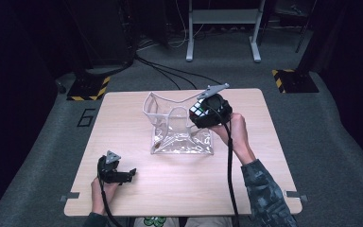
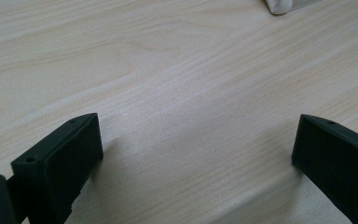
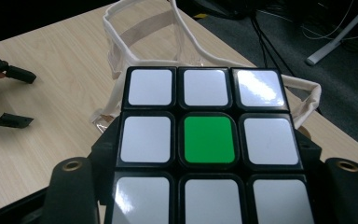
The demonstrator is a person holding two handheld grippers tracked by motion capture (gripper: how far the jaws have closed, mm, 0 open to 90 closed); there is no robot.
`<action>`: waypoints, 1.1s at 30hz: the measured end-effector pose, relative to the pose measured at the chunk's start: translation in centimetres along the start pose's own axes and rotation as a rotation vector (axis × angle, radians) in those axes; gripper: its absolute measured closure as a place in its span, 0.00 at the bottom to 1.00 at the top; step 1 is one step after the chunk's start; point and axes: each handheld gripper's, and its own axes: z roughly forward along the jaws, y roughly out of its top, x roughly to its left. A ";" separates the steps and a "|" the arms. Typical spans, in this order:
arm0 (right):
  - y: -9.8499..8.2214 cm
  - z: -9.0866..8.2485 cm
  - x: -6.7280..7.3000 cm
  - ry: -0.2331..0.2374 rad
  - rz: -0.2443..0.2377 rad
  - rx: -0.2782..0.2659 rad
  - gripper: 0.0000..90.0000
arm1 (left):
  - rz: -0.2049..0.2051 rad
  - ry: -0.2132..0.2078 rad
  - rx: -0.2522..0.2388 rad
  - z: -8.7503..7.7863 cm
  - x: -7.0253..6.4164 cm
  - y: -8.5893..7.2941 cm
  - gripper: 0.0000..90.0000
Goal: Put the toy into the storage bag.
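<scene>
Left gripper [image 1: 133,172]: rests at seven o'clock on the table [image 1: 137,198], jaws spread apart with bare wood between them. Clear plastic bag [image 1: 179,130] with white straps: stands open at table centre. Right gripper [image 1: 199,112]: held above the bag's two o'clock edge, jaws clamped on a puzzle cube [image 3: 207,140], its white face showing a green centre tile.
</scene>
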 end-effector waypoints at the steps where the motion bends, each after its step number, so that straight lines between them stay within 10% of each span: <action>1: 0.1 0.1 -0.1 0.003 -0.006 0.003 0.37 | 0.000 -0.003 0.001 0.0 0.0 0.0 0.02; 33: 2.8 3.0 -1.9 0.012 0.024 0.043 0.37 | -0.008 -0.003 -0.002 0.0 0.0 0.0 0.02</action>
